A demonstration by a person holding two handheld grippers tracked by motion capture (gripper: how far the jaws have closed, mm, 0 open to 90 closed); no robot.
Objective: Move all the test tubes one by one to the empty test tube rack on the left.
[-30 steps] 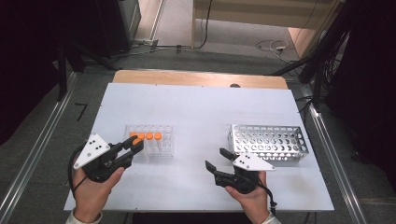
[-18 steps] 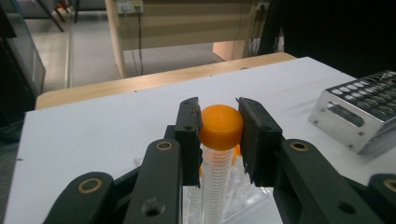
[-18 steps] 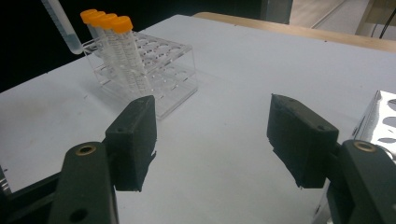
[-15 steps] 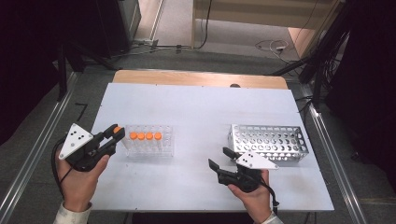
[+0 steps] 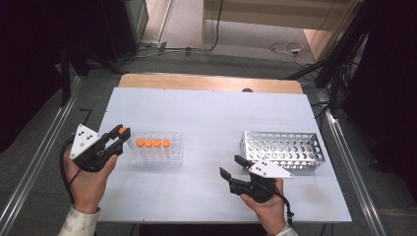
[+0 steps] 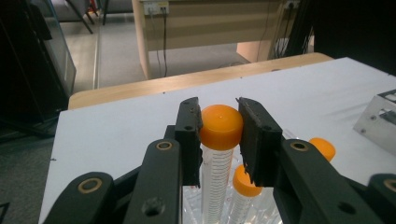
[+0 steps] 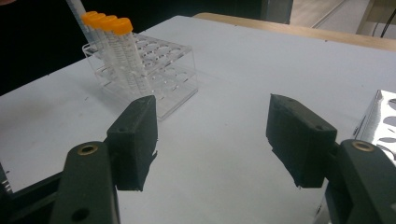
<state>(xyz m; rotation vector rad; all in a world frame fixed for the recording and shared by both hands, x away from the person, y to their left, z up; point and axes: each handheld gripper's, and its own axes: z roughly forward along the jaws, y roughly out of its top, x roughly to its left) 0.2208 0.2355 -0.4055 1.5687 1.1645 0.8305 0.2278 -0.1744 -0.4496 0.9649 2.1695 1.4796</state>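
Gripping orange-capped tube (image 6: pixel 219 140) by cap, left gripper (image 6: pixel 219 128) pinched on it, tube lifted clear at left end of clear rack (image 5: pixel 156 153), above left desk (image 5: pixel 211 118) edge. 4 capped tubes (image 5: pixel 153 143) left in rack row. Right gripper (image 7: pixel 212 140) spread, empty, low over desk near metal rack (image 5: pixel 282 150). Step: transfer of 1 tube, likely. Next: carry right, keep tube upright, align over hole in metal rack, lower.

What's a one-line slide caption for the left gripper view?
Left gripper clamps the orange cap of a tube above the clear rack.
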